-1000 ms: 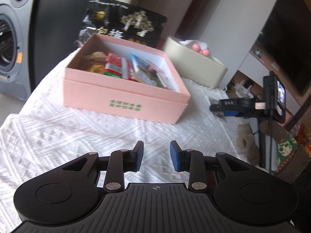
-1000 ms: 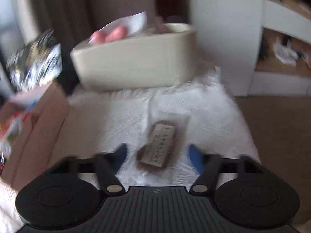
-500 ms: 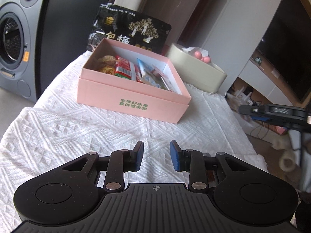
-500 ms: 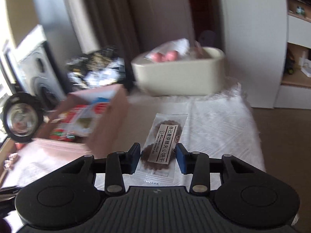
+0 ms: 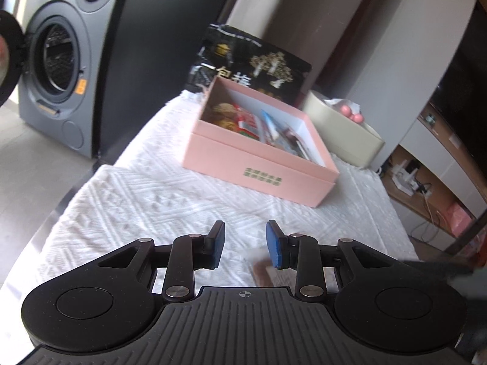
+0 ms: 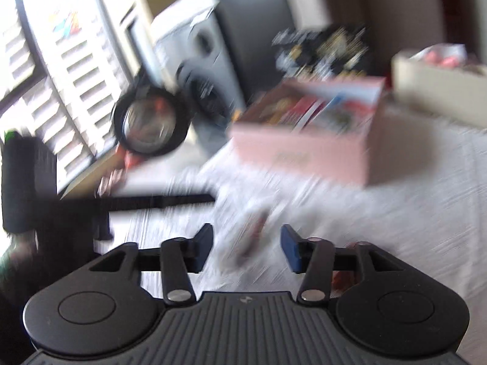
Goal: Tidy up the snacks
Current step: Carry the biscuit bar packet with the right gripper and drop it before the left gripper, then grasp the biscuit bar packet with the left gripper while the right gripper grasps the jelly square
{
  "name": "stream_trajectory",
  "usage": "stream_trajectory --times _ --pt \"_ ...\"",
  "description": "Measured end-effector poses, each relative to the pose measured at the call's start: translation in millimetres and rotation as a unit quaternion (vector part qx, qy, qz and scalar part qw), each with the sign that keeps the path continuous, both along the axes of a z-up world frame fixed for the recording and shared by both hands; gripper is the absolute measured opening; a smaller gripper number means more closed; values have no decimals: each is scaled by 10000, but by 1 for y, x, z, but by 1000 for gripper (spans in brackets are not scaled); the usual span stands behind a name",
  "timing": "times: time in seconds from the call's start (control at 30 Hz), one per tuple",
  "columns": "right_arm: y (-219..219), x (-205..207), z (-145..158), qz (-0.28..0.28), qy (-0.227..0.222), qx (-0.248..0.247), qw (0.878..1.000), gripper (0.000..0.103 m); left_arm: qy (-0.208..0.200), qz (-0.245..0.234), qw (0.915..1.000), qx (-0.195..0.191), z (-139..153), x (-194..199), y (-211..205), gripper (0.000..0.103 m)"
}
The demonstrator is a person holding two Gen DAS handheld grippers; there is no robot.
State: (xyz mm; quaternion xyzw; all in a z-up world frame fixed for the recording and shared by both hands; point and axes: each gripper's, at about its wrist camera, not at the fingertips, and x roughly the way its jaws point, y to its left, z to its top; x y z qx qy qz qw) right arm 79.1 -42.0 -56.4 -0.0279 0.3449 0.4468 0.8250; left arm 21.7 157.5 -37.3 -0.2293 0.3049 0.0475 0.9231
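An open pink box (image 5: pixel 261 164) holding several snack packets stands on the white cloth; it also shows blurred in the right wrist view (image 6: pixel 307 149). My left gripper (image 5: pixel 245 245) is open and empty, low over the cloth in front of the box. A brown packaged snack (image 5: pixel 263 273) lies on the cloth just under its right finger. My right gripper (image 6: pixel 246 245) is open, and a blurred snack packet (image 6: pixel 254 234) sits between its fingers, apart from both pads. The right wrist view is heavily motion-blurred.
A black snack bag (image 5: pixel 252 64) leans behind the pink box. A cream tub (image 5: pixel 344 133) with pink items stands to its right. A washing machine (image 5: pixel 57 70) with its door open is to the left. A TV shelf (image 5: pixel 432 164) is on the right.
My right gripper has swung left, and its fingers, shut on the brown snack before, now stand wider apart. My left gripper has shifted slightly, and a brown snack now lies beneath it.
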Motion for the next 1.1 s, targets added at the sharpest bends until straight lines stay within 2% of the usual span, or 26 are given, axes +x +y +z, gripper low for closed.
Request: stream_trajectory --times 0.1,0.13,0.2,0.3,0.47,0.57,0.7,0.77,0.83,0.93,1.03,1.1 --pt "7 -9 -10 100 -225 -280 9993 56 55 32 10000 13 -3 0 2 34" --pt "6 -12 -10 50 -395 -365 9985 62 76 20 10000 28 -4 0 1 34" --pt "-3 -13 -10 -142 -763 -522 9956 69 113 -51 9999 89 -5 2 -3 34" --pt "-23 -10 -17 -492 -1100 -792 9896 69 135 -260 9992 255 -5 5 -17 34" --pt "-60 6 -36 -1125 -911 -853 9858 69 211 -608 9957 671 -7 12 -45 34" --pt "-74 14 -45 -1470 -813 -786 9827 71 270 -962 9898 1011 -10 14 -67 34" --pt "-84 15 -48 -1576 -739 -561 9831 72 407 -1424 9750 1657 -16 13 -95 34" --pt "-84 14 -49 -1578 -721 -517 9835 73 447 -1500 9636 2167 -20 8 -105 34" --pt "-84 14 -50 -1585 -718 -486 9835 73 499 -1504 9552 2498 -23 3 -108 39" --pt "-83 14 -50 -1587 -719 -469 9836 75 515 -1475 9564 2466 -22 -1 -101 40" --pt "-83 14 -50 -1580 -728 -482 9836 75 611 -1186 9567 2588 -19 1 -91 40" --pt "-83 14 -50 -1583 -736 -490 9834 75 688 -1021 9611 2474 -18 3 -85 39"
